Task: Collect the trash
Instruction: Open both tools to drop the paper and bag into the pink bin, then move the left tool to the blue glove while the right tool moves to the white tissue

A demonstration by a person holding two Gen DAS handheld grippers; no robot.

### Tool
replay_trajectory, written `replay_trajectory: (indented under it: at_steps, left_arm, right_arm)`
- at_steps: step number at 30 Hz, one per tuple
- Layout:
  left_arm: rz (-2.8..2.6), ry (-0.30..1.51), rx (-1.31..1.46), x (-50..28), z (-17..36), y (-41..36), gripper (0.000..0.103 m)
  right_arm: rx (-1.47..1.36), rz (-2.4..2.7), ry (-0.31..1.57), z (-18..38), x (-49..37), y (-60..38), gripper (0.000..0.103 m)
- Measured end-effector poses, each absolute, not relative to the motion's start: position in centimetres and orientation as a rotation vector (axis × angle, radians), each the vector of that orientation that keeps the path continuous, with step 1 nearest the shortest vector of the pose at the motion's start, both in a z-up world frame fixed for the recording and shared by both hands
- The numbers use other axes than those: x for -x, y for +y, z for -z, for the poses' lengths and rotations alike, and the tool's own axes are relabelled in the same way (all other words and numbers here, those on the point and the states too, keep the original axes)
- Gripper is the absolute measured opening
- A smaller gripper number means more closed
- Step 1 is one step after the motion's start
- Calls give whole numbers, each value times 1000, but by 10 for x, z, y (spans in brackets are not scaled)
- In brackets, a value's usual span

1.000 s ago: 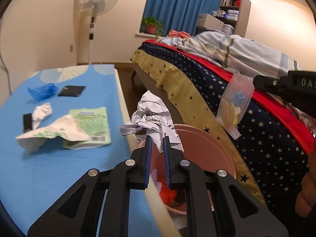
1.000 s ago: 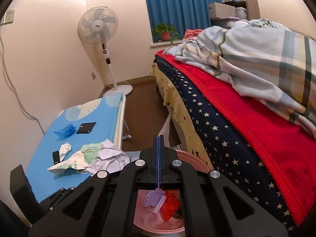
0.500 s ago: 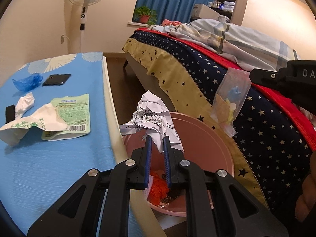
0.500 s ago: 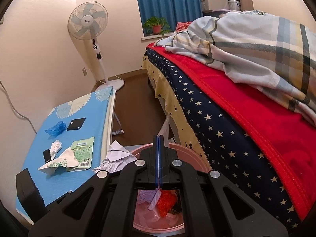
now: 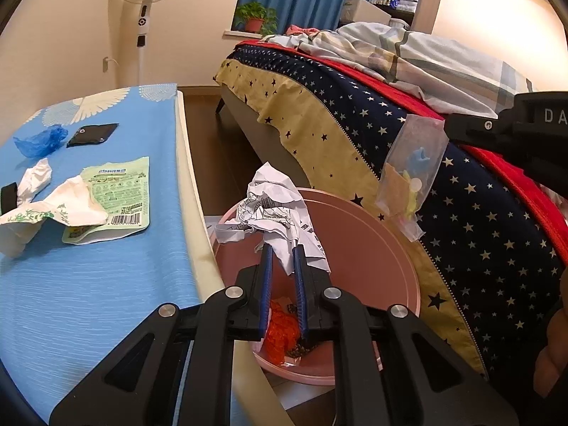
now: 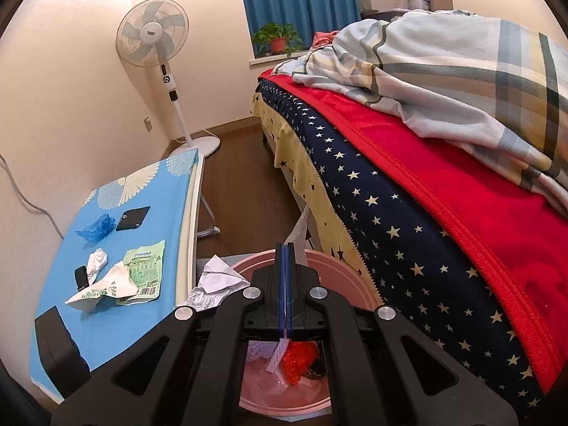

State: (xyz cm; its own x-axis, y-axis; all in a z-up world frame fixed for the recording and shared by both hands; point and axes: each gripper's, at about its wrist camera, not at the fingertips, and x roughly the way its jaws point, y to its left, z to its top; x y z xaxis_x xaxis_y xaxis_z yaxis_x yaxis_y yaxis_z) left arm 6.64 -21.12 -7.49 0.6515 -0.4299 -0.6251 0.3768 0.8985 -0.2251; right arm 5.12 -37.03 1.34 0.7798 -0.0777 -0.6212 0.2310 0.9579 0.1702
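Observation:
My left gripper (image 5: 282, 248) is shut on a crumpled printed paper (image 5: 273, 209), which hangs above the open pink bin (image 5: 390, 241) on the floor between table and bed. Orange-red netting (image 5: 280, 330) lies in the bin. At the right of the left wrist view, my right gripper (image 5: 451, 126) is shut on the top of a clear plastic bag (image 5: 411, 177) with coloured bits inside, dangling beside the bed. In the right wrist view that gripper (image 6: 285, 248) shows its jaws pressed together over the bin (image 6: 337, 262). A strip of the bag (image 6: 300, 229) pokes past the tips.
The blue-covered table (image 5: 88, 301) holds a green packet (image 5: 117, 195), a white wrapper (image 5: 46, 213), a tissue (image 5: 35, 179), a blue plastic wad (image 5: 39, 140) and a black pouch (image 5: 92, 134). A bed (image 6: 408, 213) flanks the bin on the right. A standing fan (image 6: 152, 39) is behind.
My left gripper has carried the crumpled paper from over the table's edge to lower over the bin. The right gripper keeps the bag and has barely moved.

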Motion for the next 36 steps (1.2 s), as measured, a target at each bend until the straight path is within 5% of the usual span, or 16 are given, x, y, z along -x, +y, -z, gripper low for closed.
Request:
replay_trajectory:
  at_steps: [8, 13, 36]
  left_arm:
    - [491, 759, 91, -68, 79, -214, 16]
    - [495, 770, 110, -69, 82, -213, 31]
    - [380, 612, 152, -44, 20, -137, 30]
  right_arm:
    - [-240, 176, 665, -12, -51, -370, 4]
    - [-245, 191, 674, -11, -51, -373, 5]
    - [-258, 17, 572, -54, -45, -332, 7]
